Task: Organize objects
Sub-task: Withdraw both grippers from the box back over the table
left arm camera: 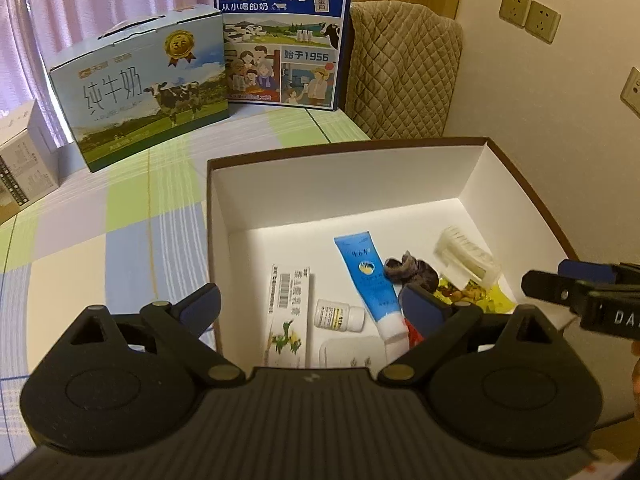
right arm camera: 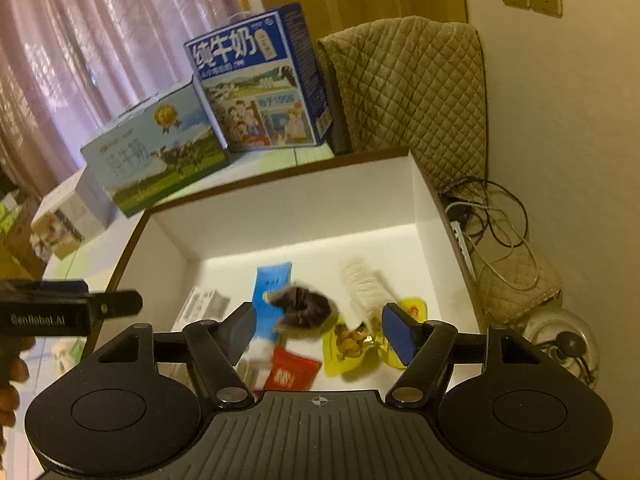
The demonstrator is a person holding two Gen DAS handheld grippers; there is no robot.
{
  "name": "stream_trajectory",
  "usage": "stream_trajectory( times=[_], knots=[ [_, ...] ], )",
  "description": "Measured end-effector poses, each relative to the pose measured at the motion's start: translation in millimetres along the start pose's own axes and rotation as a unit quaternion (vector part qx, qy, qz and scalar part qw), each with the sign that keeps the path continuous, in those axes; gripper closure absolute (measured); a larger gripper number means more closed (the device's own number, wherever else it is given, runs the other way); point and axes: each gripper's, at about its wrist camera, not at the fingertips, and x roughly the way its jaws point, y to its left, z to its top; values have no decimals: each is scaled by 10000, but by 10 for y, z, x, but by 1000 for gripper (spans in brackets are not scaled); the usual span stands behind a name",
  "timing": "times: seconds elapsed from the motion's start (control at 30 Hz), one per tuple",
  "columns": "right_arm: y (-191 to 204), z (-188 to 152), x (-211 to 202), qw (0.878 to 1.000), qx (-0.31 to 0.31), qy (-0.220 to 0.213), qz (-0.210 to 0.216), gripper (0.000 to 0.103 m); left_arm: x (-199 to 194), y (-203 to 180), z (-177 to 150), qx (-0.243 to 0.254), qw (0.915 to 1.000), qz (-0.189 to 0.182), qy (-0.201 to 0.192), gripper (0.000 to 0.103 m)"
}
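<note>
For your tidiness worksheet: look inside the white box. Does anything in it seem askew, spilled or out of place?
Nothing is spilled or damaged. The contents simply lie loose at mixed angles in the white box: the blue tube slants, a dark scrunchie rests against it, and a yellow snack packet lies crumpled beside a white brush. Both grippers are open and empty.

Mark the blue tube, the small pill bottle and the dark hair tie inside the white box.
blue tube (left arm camera: 366, 270), left wrist view, on the middle of its blue body.
pill bottle (left arm camera: 334, 314), left wrist view, on its label.
hair tie (right arm camera: 306, 306), right wrist view, on its bunched fabric.
</note>
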Motion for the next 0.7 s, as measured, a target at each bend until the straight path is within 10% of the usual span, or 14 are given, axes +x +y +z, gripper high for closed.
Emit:
stream_trajectory(
  times=[0.7],
  knots=[
    [596, -458, -566, 9985, -420, 160, 327, 36, -880, 205, -617, -429, 9991, -17, -56, 5]
  ],
)
